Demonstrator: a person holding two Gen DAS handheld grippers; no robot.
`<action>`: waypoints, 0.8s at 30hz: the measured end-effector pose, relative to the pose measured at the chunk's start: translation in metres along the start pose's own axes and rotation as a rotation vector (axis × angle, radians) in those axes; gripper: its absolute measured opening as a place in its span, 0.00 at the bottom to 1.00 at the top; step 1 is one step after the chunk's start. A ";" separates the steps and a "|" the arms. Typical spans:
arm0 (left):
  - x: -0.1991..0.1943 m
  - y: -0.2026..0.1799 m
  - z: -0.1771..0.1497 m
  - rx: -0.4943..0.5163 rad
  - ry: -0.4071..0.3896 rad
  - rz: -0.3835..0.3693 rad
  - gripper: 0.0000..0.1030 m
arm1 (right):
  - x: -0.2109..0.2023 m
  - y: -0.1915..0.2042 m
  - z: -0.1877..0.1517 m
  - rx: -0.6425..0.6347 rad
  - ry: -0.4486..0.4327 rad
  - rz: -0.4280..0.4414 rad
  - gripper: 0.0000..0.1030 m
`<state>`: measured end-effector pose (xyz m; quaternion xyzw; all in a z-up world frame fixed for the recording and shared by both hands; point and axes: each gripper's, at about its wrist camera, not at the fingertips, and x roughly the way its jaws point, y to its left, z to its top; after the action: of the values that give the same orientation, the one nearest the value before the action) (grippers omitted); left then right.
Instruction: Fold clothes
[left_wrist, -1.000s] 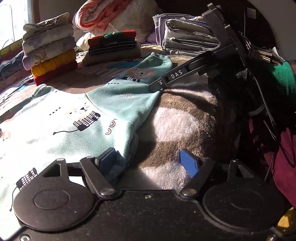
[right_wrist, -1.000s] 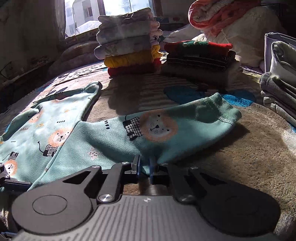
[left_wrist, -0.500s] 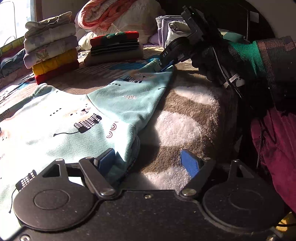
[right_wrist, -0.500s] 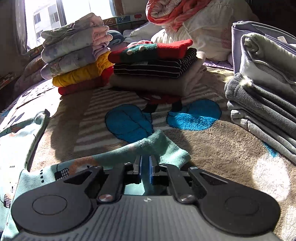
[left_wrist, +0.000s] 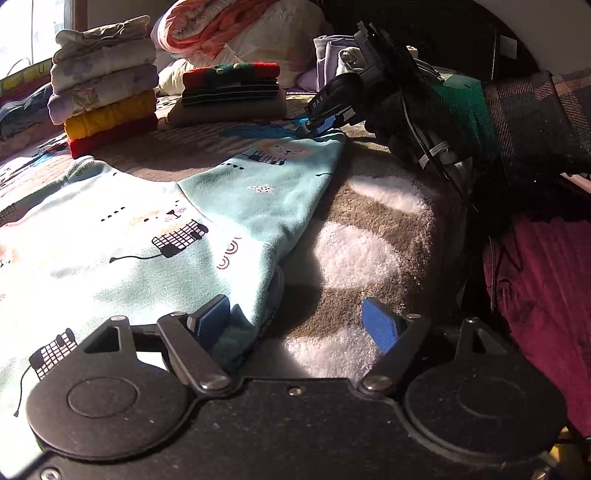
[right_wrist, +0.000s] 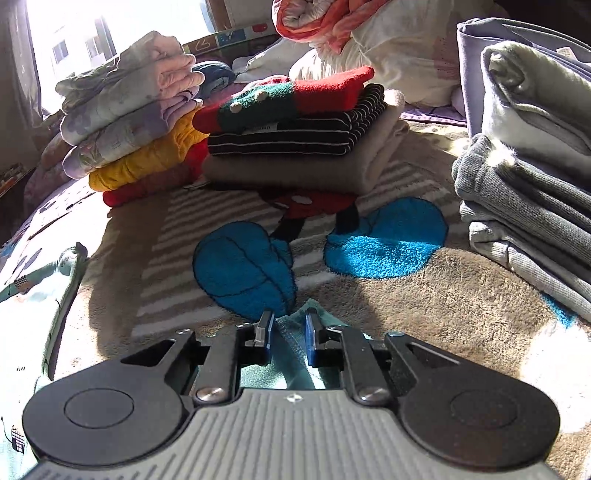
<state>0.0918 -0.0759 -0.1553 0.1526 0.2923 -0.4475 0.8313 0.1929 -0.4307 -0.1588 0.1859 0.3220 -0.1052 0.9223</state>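
A mint-green printed top (left_wrist: 177, 221) lies spread on the plush blanket (left_wrist: 354, 254), one sleeve stretched toward the far right. My left gripper (left_wrist: 297, 323) rests open at the top's near side edge; its left pad (left_wrist: 212, 319) touches the fabric and the right pad sits over bare blanket. My right gripper (left_wrist: 317, 123) is at the end of that sleeve. In the right wrist view its jaws (right_wrist: 289, 332) stand slightly apart, open, and the sleeve cuff (right_wrist: 291, 354) lies loose between them.
Folded stacks stand at the back: pastel, yellow and red (right_wrist: 129, 125), red-green over striped (right_wrist: 291, 125), grey and lilac at right (right_wrist: 524, 173). A person's plaid sleeve (left_wrist: 535, 118) and a dark maroon cloth (left_wrist: 546, 295) fill the right side.
The right gripper carried the sleeve cuff outward, straightening the sleeve, then its jaws parted and let go of the cuff. The left gripper stayed put, open.
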 end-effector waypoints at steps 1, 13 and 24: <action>-0.003 0.001 0.000 0.002 0.000 -0.001 0.76 | -0.004 0.001 0.001 0.015 -0.021 -0.028 0.22; -0.073 0.072 0.007 -0.200 -0.117 0.132 0.81 | -0.034 0.127 -0.012 -0.245 -0.086 0.243 0.23; -0.119 0.219 -0.015 -0.676 -0.217 0.384 0.78 | -0.049 0.297 -0.096 -0.619 -0.023 0.623 0.25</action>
<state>0.2180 0.1314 -0.0945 -0.1254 0.2998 -0.1761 0.9292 0.1950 -0.1176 -0.1156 -0.0123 0.2564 0.2772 0.9259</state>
